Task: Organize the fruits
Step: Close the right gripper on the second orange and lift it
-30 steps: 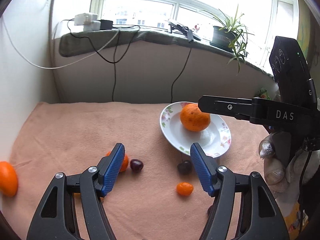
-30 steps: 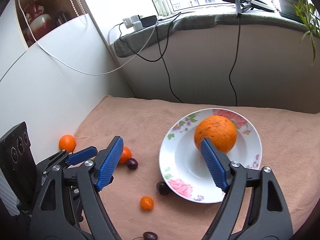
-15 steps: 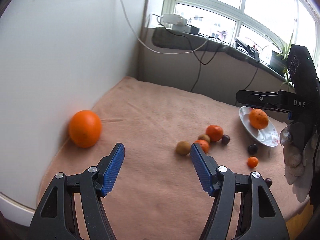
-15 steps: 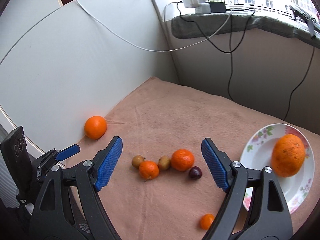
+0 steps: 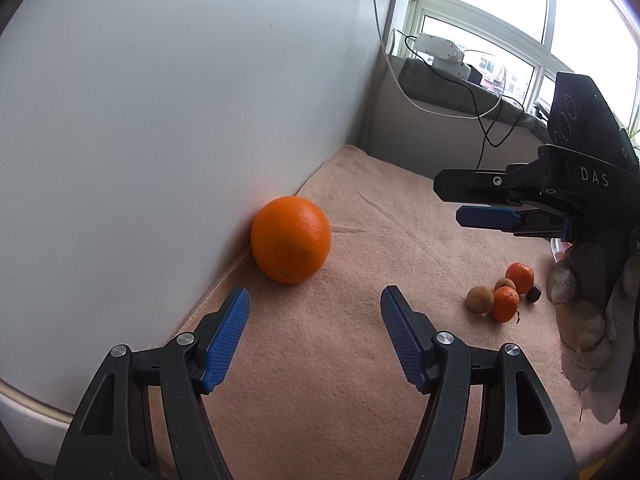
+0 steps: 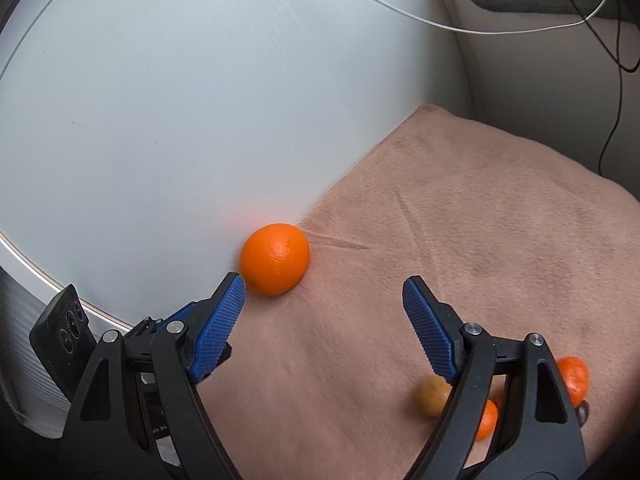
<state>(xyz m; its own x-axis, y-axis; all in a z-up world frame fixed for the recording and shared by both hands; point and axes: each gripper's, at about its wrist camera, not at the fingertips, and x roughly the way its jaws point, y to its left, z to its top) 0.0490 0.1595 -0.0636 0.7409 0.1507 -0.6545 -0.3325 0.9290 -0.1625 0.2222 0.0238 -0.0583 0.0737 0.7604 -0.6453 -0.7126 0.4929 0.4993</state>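
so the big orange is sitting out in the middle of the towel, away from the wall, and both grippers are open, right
Not quite. The big orange rests against the white wall at the towel's edge, as the left wrist view shows. Both the left gripper and the right gripper are open.

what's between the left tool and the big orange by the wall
Only bare peach cloth. In the left wrist view, the open left tool sits just short of the big orange, nothing between.

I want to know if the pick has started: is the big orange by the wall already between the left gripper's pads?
No: the big orange rests on the cloth against the wall, ahead of the open left gripper.
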